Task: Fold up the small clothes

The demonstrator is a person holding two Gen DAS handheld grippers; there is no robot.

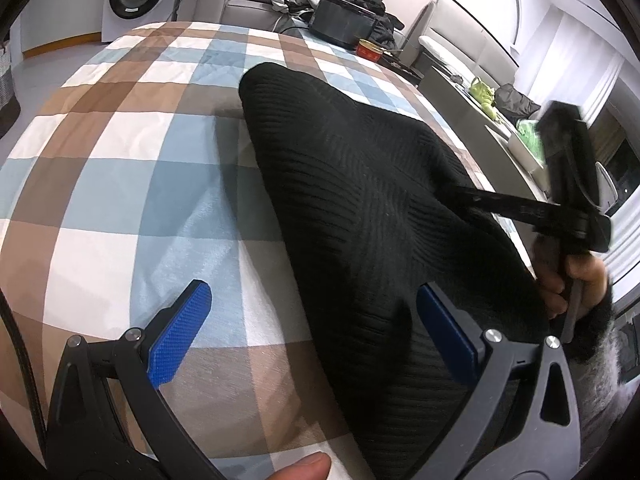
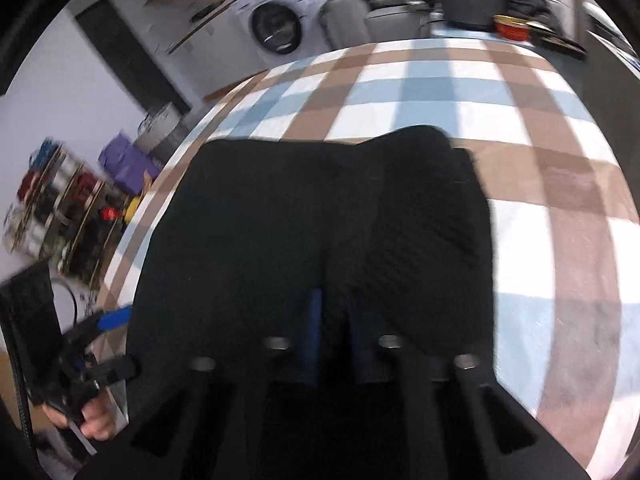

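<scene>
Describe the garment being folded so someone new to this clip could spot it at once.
Start from the checked cloth in brown, blue and white that covers the big surface. The garment lies on its right part, seen from the left wrist. It is the only black ribbed knit there; the red tin and dark box sit past the far edge.

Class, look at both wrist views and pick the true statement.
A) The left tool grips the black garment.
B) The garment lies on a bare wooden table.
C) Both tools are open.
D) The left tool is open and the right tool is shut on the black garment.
D: the left tool has its blue pads wide apart over the checked cloth, while the right tool pinches the black garment.
</scene>
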